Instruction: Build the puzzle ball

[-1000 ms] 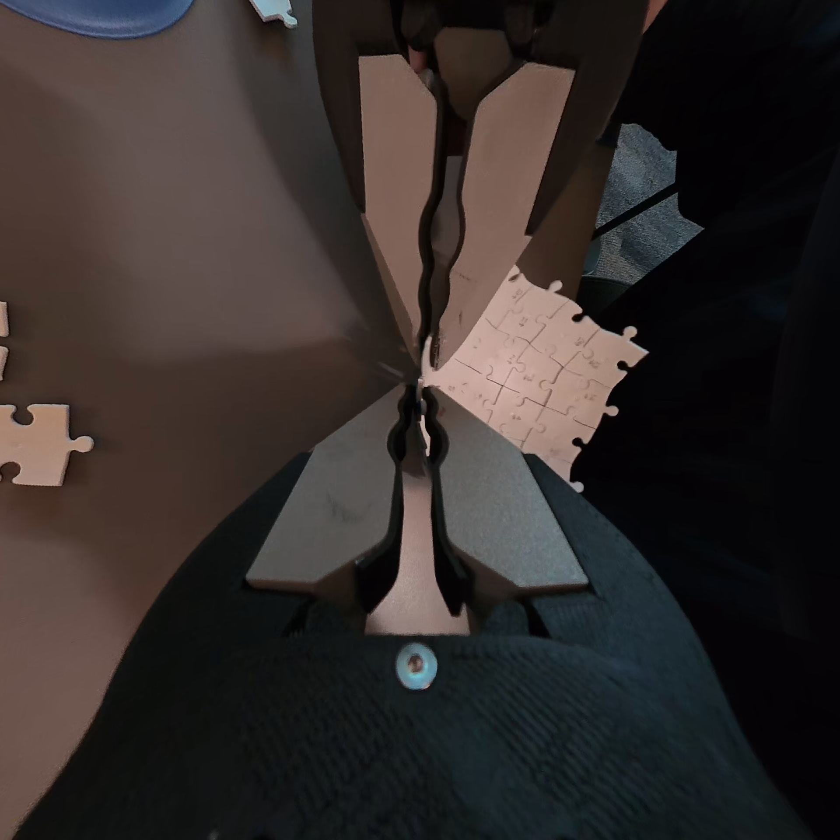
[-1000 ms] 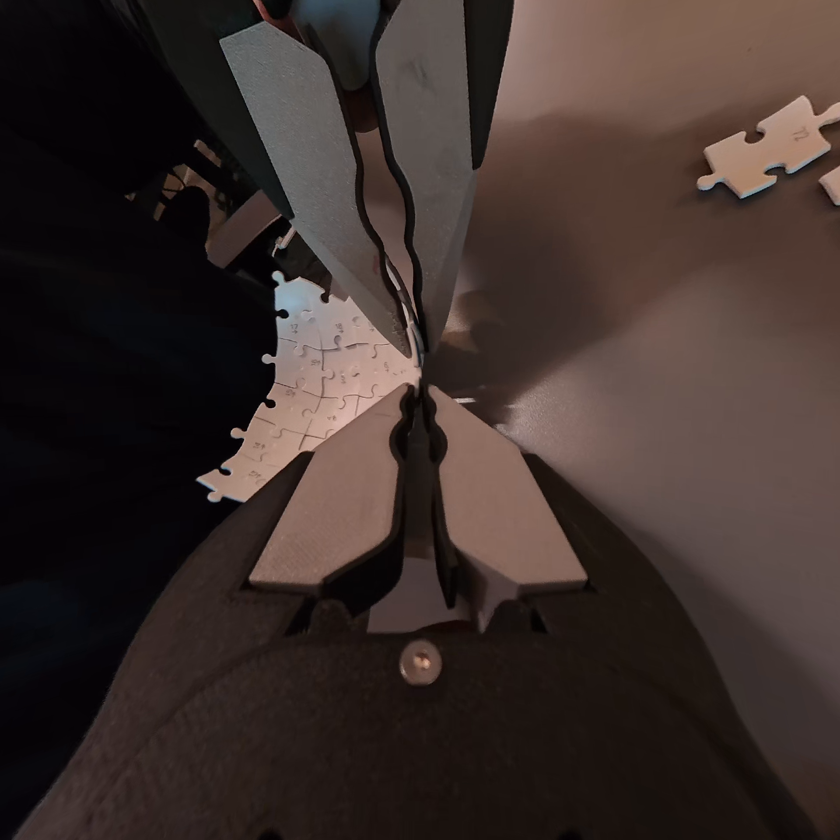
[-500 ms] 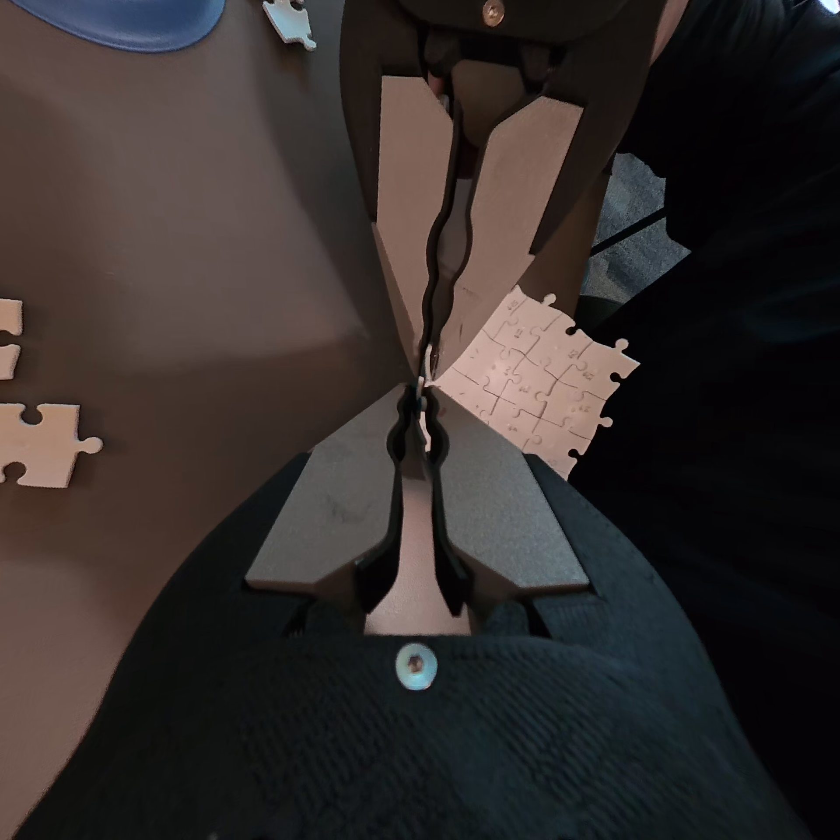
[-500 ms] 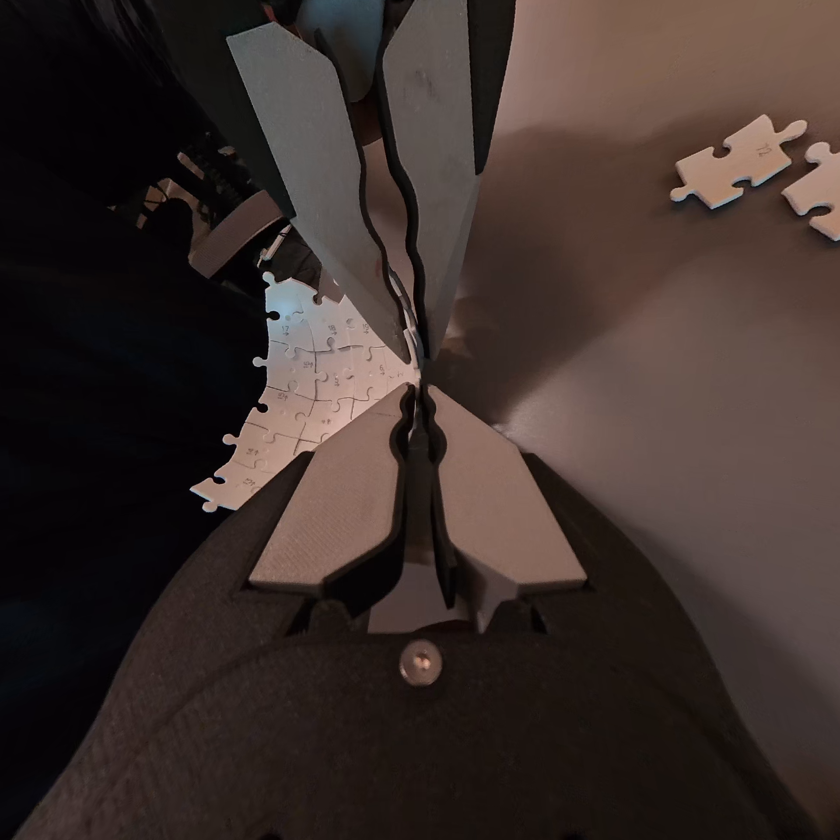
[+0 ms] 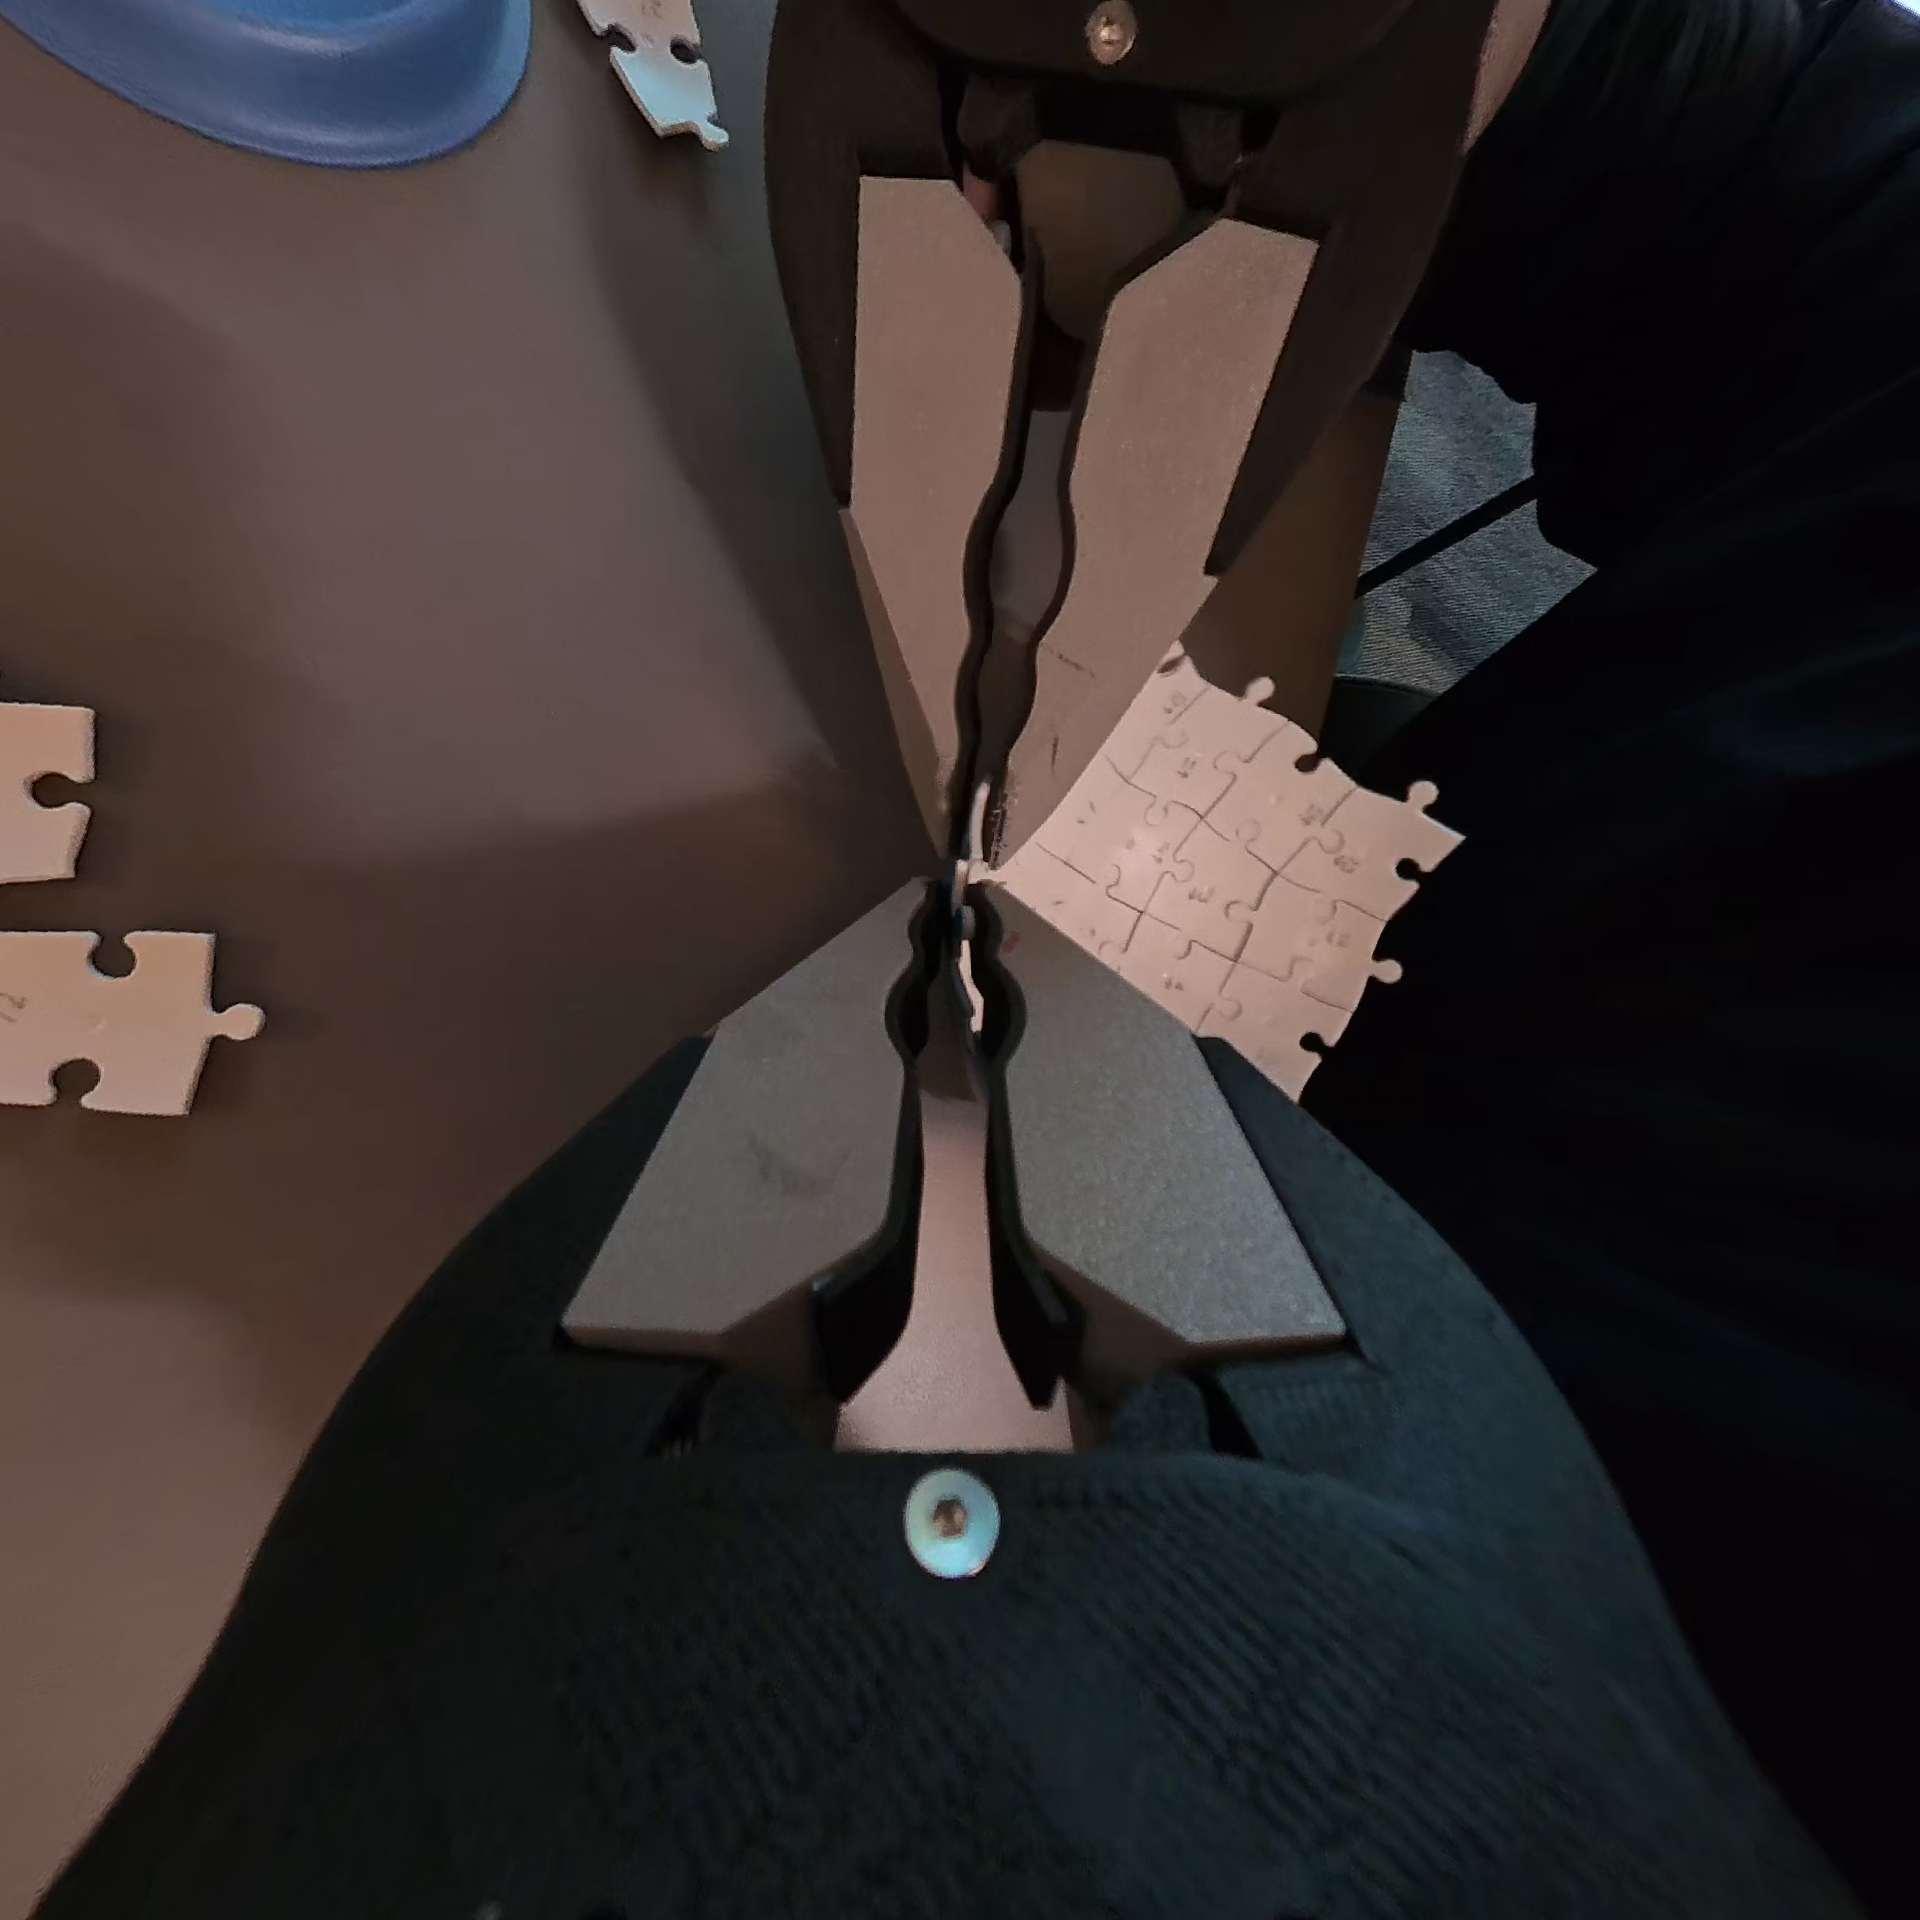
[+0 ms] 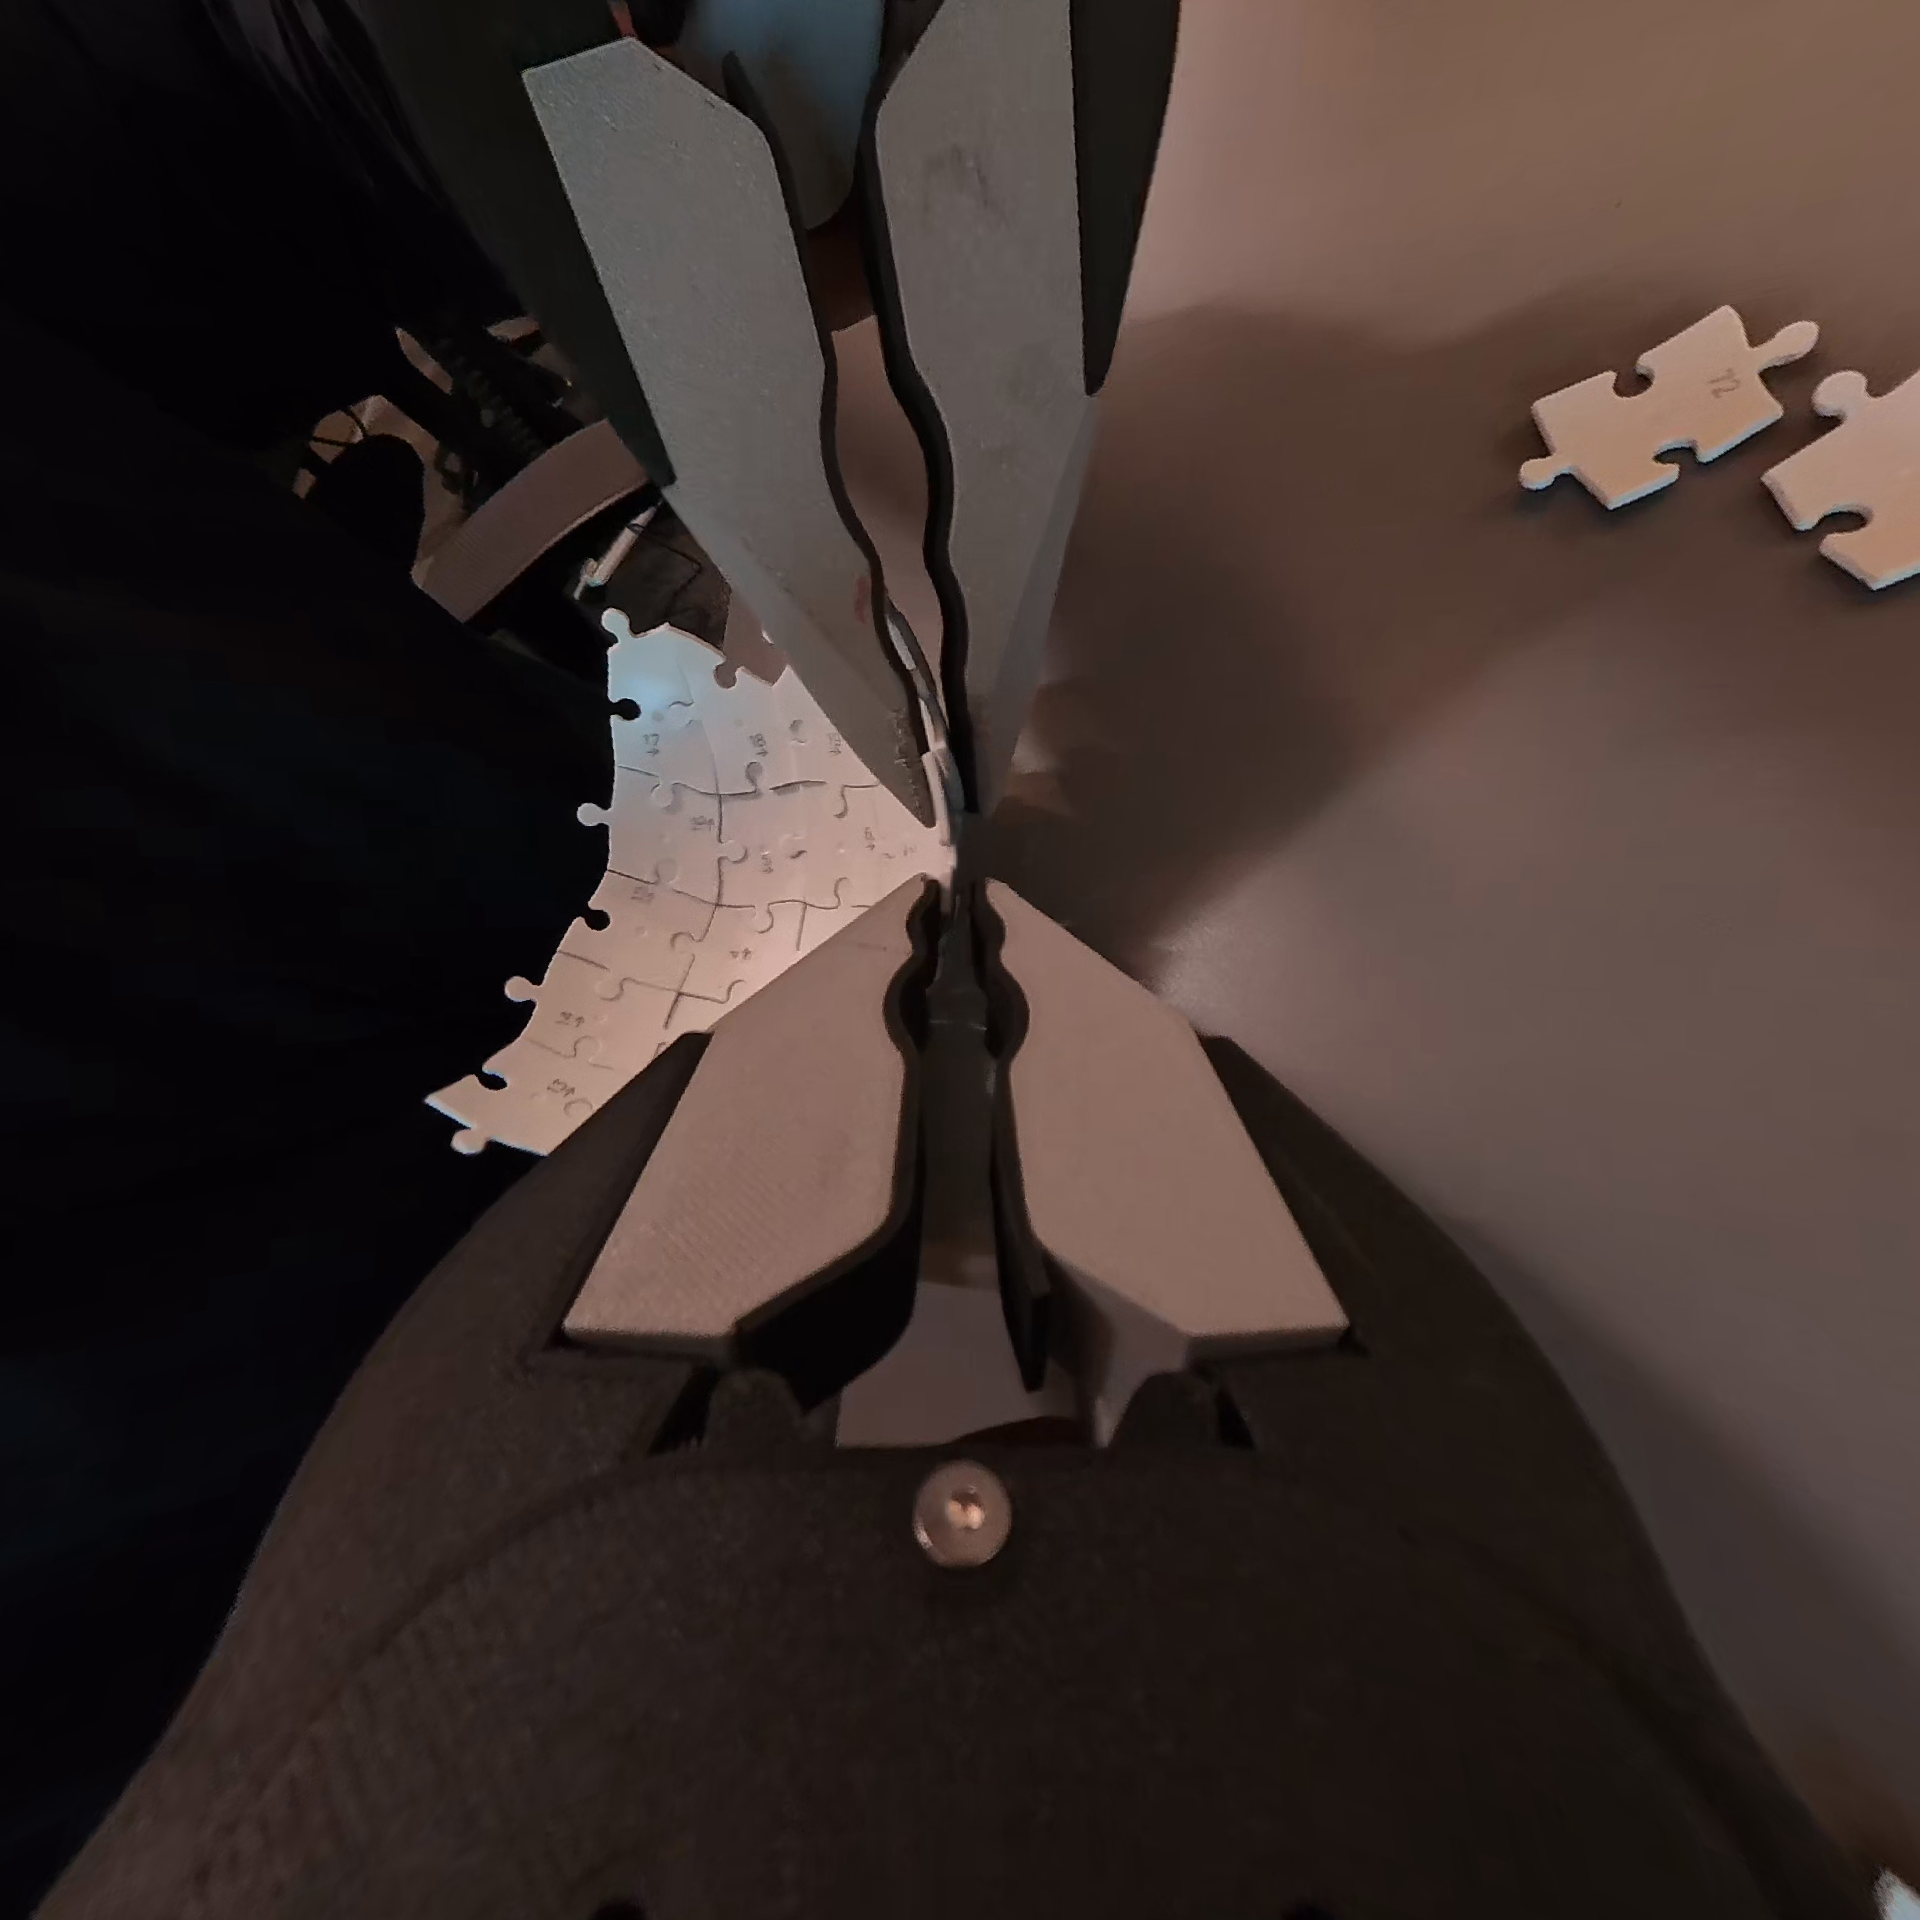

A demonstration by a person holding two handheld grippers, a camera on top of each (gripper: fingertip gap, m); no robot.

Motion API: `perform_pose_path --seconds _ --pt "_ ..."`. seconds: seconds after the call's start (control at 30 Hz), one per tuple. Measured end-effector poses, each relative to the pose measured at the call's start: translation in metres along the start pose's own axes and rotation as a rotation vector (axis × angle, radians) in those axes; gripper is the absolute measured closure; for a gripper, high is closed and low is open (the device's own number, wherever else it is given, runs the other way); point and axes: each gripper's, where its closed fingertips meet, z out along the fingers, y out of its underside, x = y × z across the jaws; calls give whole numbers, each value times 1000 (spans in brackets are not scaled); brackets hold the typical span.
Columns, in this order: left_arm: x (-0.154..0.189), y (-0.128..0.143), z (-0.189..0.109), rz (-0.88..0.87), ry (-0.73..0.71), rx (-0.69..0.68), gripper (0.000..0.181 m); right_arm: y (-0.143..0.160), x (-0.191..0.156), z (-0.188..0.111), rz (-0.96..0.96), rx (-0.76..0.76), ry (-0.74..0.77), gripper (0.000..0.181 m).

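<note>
1. Here the left gripper (image 5: 954, 904) and the right gripper (image 6: 961, 883) meet tip to tip above the brown table (image 5: 416, 520), each closed on an edge of the curved white panel of joined puzzle pieces (image 5: 1236, 873); the panel is held in the air at the table's near edge, fanning out over the dark space beside it
2. The step in hand looks like pressing a seam or a single piece into that panel, so the ball is far from finished: only one curved patch is assembled
3. Whether a separate small piece sits between the tips I cannot tell; only a thin white sliver shows there
4. The next move likely calls for a firm, aligned squeeze so tab meets socket, then letting go with one gripper only, so the panel does not drop
5. The left wrist view alone shows a blue dish (image 5: 312, 83) at the far edge, a loose piece beside it (image 5: 665, 62), and two loose pieces on the table (image 5: 114, 1018)
6. The right wrist view alone shows the panel's (image 6: 686, 883) arc of curved rows, and two other loose pieces (image 6: 1673, 405) lying well apart from the grippers
</note>
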Motion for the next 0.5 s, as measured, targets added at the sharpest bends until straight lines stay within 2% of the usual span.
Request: perform_pose_path --seconds 0.5 --pt "2 -2 0 13 -13 10 180 4 -4 3 70 -13 -77 181"
